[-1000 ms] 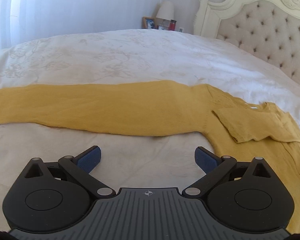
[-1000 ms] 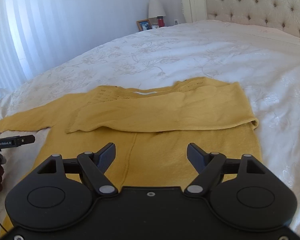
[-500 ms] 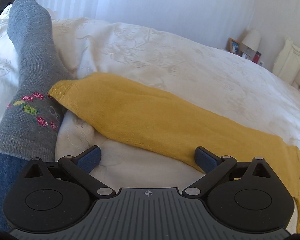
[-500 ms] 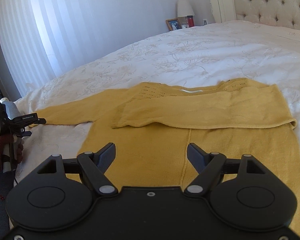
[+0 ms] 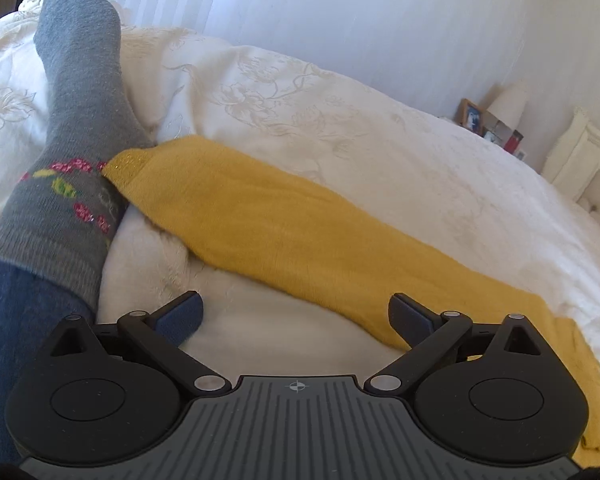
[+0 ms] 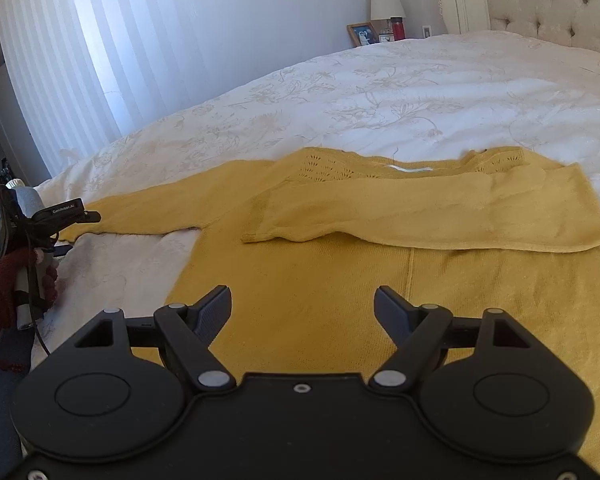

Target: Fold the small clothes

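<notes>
A yellow knit sweater (image 6: 340, 280) lies flat on the white bedspread (image 6: 380, 92). Its right sleeve (image 6: 440, 216) is folded across the chest. Its left sleeve (image 5: 280, 236) stretches out to the left, with the cuff (image 5: 130, 164) against a grey sock. My left gripper (image 5: 296, 316) is open and empty, just in front of the sleeve's near edge. It shows in the right wrist view (image 6: 66, 216) by the cuff. My right gripper (image 6: 302, 312) is open and empty above the sweater's lower body.
A person's foot in a grey flowered sock (image 5: 72, 120) rests on the bed at the left, touching the cuff. A tufted headboard (image 6: 560, 4) and a nightstand with a lamp (image 6: 386, 0) stand at the far end.
My left gripper swung left along the outstretched sleeve from the sweater's body to the cuff end. My right gripper shifted slightly over the sweater's body. Both stayed open.
</notes>
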Motion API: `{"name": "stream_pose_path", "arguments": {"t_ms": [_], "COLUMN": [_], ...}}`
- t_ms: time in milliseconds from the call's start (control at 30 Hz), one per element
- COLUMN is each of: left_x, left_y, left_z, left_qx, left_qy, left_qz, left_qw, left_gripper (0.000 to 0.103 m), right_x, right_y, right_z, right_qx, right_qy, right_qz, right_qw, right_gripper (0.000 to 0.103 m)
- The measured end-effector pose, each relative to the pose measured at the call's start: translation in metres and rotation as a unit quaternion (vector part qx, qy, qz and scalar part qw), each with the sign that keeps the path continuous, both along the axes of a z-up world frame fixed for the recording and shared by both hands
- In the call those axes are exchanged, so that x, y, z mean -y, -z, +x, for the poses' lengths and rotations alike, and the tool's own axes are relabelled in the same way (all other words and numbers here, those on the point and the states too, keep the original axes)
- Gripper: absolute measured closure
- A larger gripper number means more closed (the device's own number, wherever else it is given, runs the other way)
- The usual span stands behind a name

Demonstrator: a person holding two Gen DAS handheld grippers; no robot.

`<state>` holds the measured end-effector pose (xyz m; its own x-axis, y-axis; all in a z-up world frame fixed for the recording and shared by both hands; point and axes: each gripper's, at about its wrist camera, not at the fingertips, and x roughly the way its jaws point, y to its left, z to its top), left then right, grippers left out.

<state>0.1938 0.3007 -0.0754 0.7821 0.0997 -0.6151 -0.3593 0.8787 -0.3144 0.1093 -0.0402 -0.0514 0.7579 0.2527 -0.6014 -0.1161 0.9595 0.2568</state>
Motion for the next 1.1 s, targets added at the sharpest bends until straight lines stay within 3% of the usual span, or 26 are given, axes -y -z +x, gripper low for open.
{"name": "stream_pose_path", "arguments": {"t_ms": [100,200,600,633,667,733,800,900,1000,1100], "left_x": [0.008,0.003,-0.049,-0.05,-0.05,-0.05,-0.046,-0.022,0.023,0.088], "left_y": [-0.001,0.001,0.009,0.008,0.006,0.0,-0.01,-0.039,-0.078,-0.119], "left_z": [-0.009,-0.001,0.051,0.05,0.05,0.051,0.048,0.044,0.042,0.04], "left_qx": [-0.006,-0.01,0.063,0.067,0.059,0.035,0.038,0.05,0.073,0.107], "left_qy": [0.019,0.016,-0.047,-0.053,-0.067,-0.087,-0.081,-0.057,0.0,0.071], "left_qz": [0.017,0.008,-0.038,-0.041,-0.037,-0.04,-0.049,-0.021,0.006,0.033], "left_qw": [0.9996,0.9998,0.9962,0.9955,0.9953,0.9948,0.9948,0.9969,0.9973,0.9911], "left_gripper": [0.003,0.003,0.007,0.029,0.062,0.093,0.097,0.098,0.098,0.098], "right_x": [-0.003,-0.005,-0.009,-0.008,-0.007,-0.005,-0.001,0.006,0.017,0.031], "right_y": [0.0,-0.003,-0.009,-0.008,-0.007,-0.004,-0.001,0.003,0.008,0.012], "right_z": [-0.001,-0.003,-0.006,-0.006,-0.006,-0.006,-0.007,-0.011,-0.016,-0.024], "right_qx": [-0.001,0.001,0.008,0.009,0.009,0.008,0.007,0.008,0.006,0.004], "right_qy": [-0.002,-0.005,-0.011,-0.009,-0.008,-0.007,-0.006,-0.004,0.002,0.012], "right_qz": [0.001,-0.001,0.003,0.007,0.009,0.013,0.018,0.021,0.028,0.035], "right_qw": [1.0,1.0,1.0,1.0,1.0,1.0,1.0,1.0,1.0,0.999], "right_gripper": [0.023,0.023,0.023,0.023,0.023,0.023,0.023,0.023,0.023,0.023]}}
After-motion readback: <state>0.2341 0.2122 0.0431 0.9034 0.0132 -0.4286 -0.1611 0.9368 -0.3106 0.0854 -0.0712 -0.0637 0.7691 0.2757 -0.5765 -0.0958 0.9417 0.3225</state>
